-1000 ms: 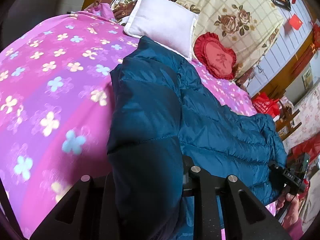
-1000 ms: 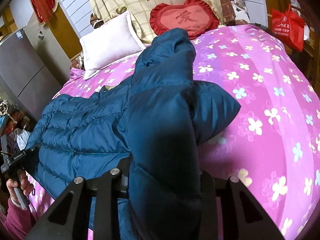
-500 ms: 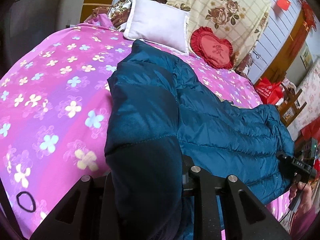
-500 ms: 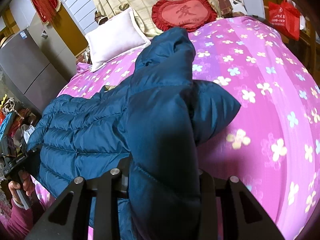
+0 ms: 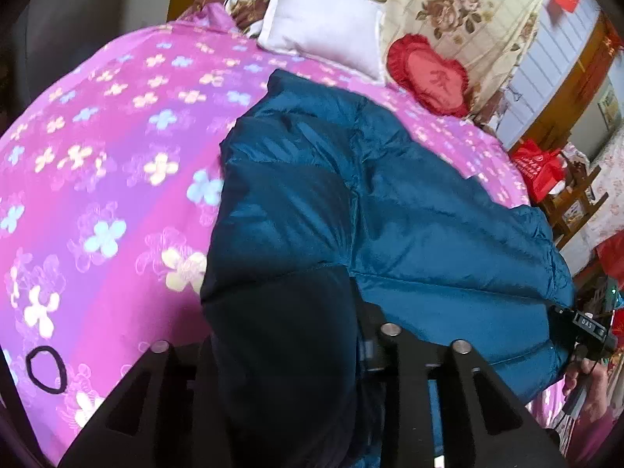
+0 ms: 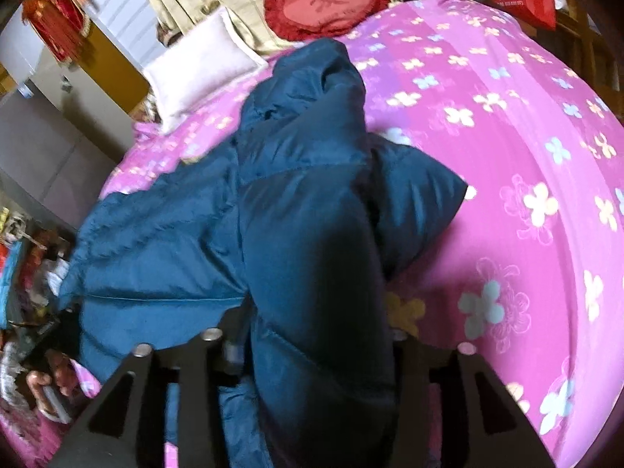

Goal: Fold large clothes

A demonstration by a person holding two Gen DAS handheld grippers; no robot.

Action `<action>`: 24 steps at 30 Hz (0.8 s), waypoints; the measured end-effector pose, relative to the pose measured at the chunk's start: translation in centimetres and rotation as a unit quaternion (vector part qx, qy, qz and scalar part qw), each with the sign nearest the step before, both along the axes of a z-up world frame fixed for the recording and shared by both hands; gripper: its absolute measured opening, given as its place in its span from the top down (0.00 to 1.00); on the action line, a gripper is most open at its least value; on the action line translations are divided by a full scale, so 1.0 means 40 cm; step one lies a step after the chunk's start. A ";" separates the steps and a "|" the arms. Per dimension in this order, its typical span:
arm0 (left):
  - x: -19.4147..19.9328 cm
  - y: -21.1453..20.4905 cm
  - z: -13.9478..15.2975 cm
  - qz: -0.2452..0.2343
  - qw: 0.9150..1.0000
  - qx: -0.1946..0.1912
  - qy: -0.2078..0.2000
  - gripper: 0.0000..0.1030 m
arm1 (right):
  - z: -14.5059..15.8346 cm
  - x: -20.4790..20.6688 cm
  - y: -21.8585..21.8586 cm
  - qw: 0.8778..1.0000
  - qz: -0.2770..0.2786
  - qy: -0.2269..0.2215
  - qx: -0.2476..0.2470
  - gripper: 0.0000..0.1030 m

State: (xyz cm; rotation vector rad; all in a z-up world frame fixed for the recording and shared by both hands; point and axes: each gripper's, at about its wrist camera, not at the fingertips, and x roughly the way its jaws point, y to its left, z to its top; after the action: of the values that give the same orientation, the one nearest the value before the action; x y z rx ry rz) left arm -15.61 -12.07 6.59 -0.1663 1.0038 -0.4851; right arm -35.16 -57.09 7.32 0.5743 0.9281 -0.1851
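A dark teal puffer jacket (image 5: pixel 409 234) lies across the pink flowered bedspread (image 5: pixel 97 156). My left gripper (image 5: pixel 284 351) is shut on one end of the jacket's near edge, and the fabric bulges up between the fingers and hides the tips. The jacket also shows in the right wrist view (image 6: pixel 163 241). My right gripper (image 6: pixel 316 351) is shut on the other end of the same edge, with a sleeve (image 6: pixel 413 206) hanging out to the right. Each gripper shows at the edge of the other's view, the right gripper (image 5: pixel 581 331) and the left gripper (image 6: pixel 43 335).
A white pillow (image 5: pixel 323 35) and a red heart cushion (image 5: pixel 429 78) lie at the head of the bed. A black hair tie (image 5: pixel 46 368) lies on the bedspread at the left. A red bag (image 5: pixel 538 163) and wooden furniture stand beyond the right bedside.
Both grippers have tilted and shifted slightly while holding the jacket edge. The jacket sits a little lower and flatter on the bed. The hair tie has come into the left view.
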 end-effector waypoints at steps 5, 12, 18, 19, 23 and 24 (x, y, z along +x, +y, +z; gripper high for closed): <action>0.017 0.034 -0.029 0.035 0.999 -0.001 0.027 0.54 | -0.044 0.006 -0.006 1.000 -0.012 0.007 -0.025 0.21; -0.043 0.053 0.038 0.079 0.996 0.042 -0.028 0.51 | 0.044 -0.056 0.015 0.996 -0.054 -0.003 -0.072 0.21; -0.149 0.030 0.143 0.101 0.985 0.065 -0.121 0.51 | 0.161 -0.096 0.102 0.991 -0.041 -0.056 -0.119 0.14; -0.161 0.017 0.154 0.096 0.985 0.070 -0.128 0.51 | 0.173 -0.092 0.124 0.990 -0.034 -0.060 -0.124 0.13; -0.207 -0.044 0.181 0.087 0.978 0.098 -0.164 0.51 | 0.203 -0.084 0.209 0.985 -0.007 -0.077 -0.153 0.12; -0.218 -0.056 0.185 0.085 0.977 0.099 -0.169 0.51 | 0.209 -0.078 0.240 0.983 0.001 -0.083 -0.161 0.11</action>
State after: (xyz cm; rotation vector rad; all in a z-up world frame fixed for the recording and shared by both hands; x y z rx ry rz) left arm -24.34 -14.33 14.00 0.0098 0.6913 -0.2431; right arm -38.30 -47.50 15.67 0.2835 0.7178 -0.2751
